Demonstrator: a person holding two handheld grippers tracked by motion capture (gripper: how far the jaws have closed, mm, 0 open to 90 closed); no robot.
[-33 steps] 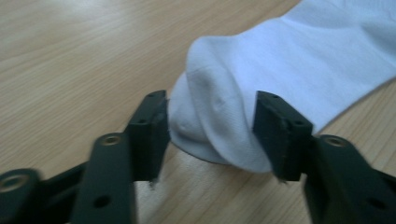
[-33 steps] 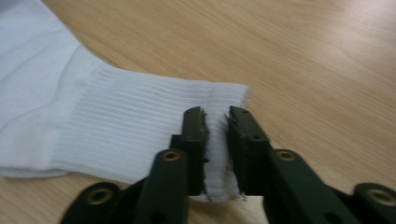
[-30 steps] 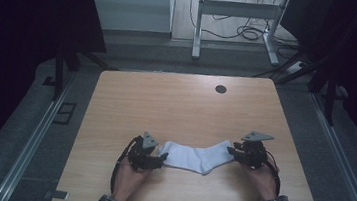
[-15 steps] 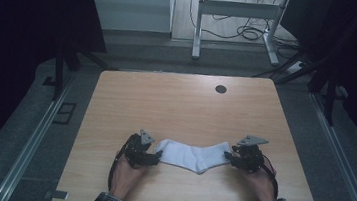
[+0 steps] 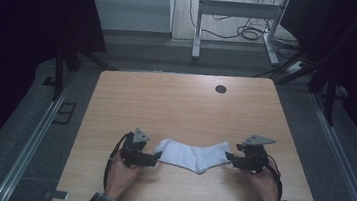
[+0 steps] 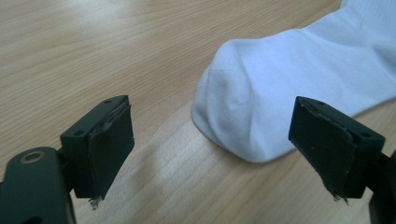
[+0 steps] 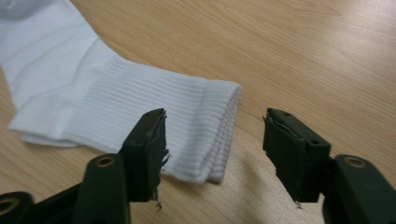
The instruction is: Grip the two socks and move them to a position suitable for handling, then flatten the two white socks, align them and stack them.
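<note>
A white sock point(image 5: 193, 155) lies flat on the wooden table point(image 5: 181, 106), near its front edge. My left gripper point(image 5: 158, 156) sits at the sock's toe end. In the left gripper view the toe point(image 6: 261, 93) lies on the wood just ahead of the left gripper point(image 6: 217, 144), touched by neither pad. My right gripper point(image 5: 228, 157) is at the ribbed cuff. In the right gripper view the cuff point(image 7: 187, 112) lies between the jaws of the right gripper point(image 7: 219, 149), and the pads stand clear of it. Both pairs of jaws have just been opening.
A round dark hole point(image 5: 221, 89) sits near the table's far edge. Metal rails point(image 5: 37, 136) run along both sides of the table. Beyond it stand a white desk frame point(image 5: 235, 16) and cables on the floor.
Both grippers have opened and let go of the sock ends. The sock has settled flat on the table. The hands have stayed almost where they were.
</note>
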